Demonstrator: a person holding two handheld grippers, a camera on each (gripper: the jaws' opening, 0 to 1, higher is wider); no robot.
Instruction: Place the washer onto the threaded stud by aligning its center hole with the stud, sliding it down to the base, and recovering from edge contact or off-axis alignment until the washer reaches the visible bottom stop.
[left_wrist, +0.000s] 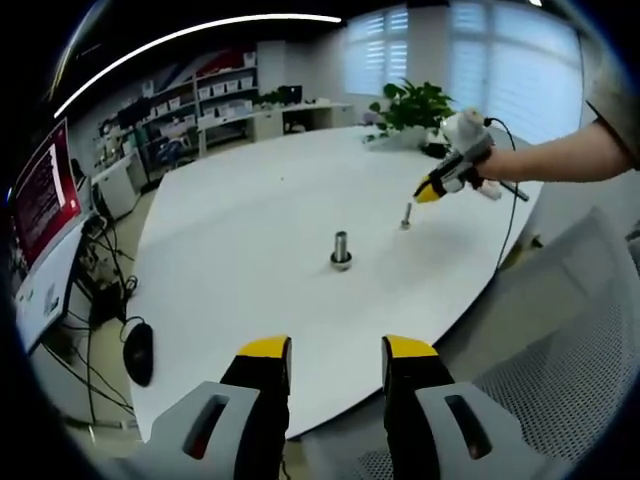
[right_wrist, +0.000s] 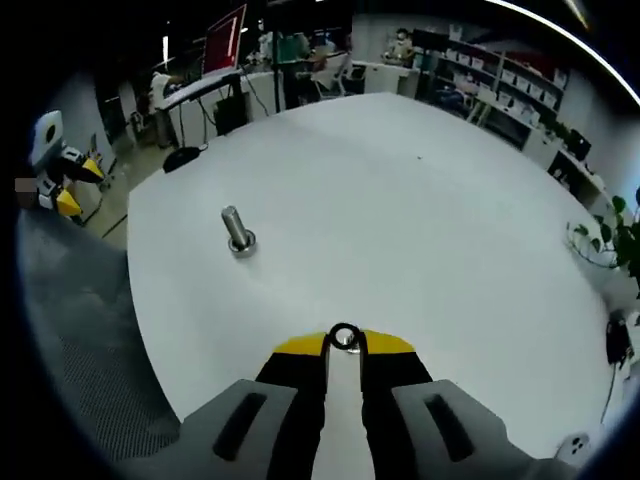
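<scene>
My right gripper pinches the washer, well apart from the threaded stud. Left gripper is wide, holding nothing. Aligning and sliding down remain.

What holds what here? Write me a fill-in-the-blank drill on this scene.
1. The right gripper is shut on the ___.
2. The stud stands upright on the white ___.
3. The left gripper has its jaws ___.
Missing words: washer; table; open.
</scene>
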